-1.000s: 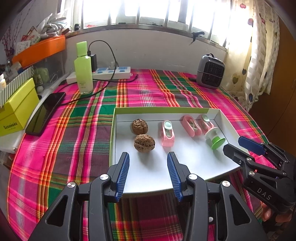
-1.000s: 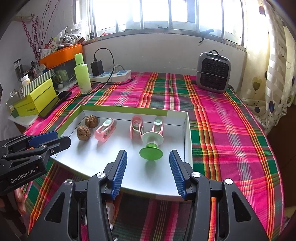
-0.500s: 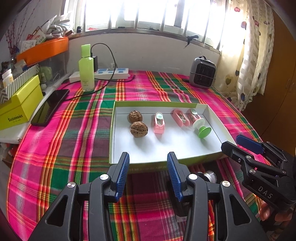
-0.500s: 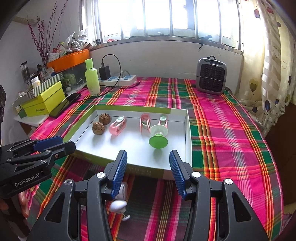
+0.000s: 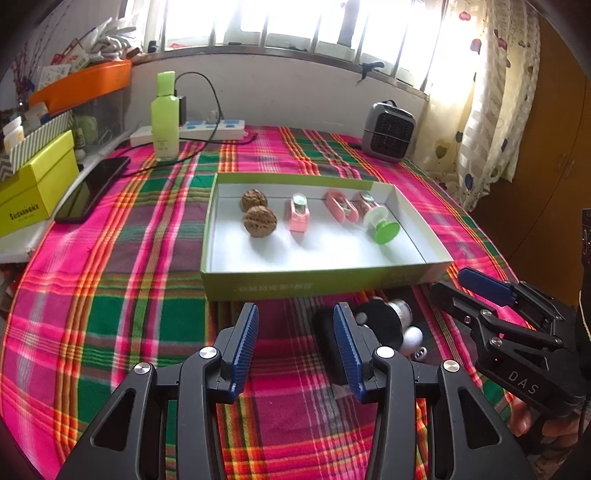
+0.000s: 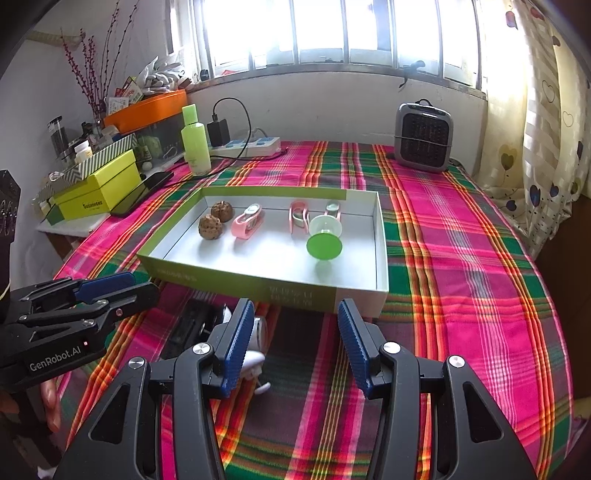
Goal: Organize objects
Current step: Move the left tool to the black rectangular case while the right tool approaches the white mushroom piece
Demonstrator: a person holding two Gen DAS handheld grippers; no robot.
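Plaid tablecloth (image 6: 461,258) under bright window (image 6: 332,29), both hand-held grippers (image 5: 295,343) (image 6: 295,339) wide and empty

"GenRobot.AI" on left tool (image 6: 122,286), "DAS" on right tool (image 5: 458,286)

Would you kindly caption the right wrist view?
Open right gripper hovers before the green-sided tray holding walnuts and pink clips.

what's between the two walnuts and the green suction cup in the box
Three pink clips lie in a row between the walnuts and the suction cup, clearest in the right wrist view.
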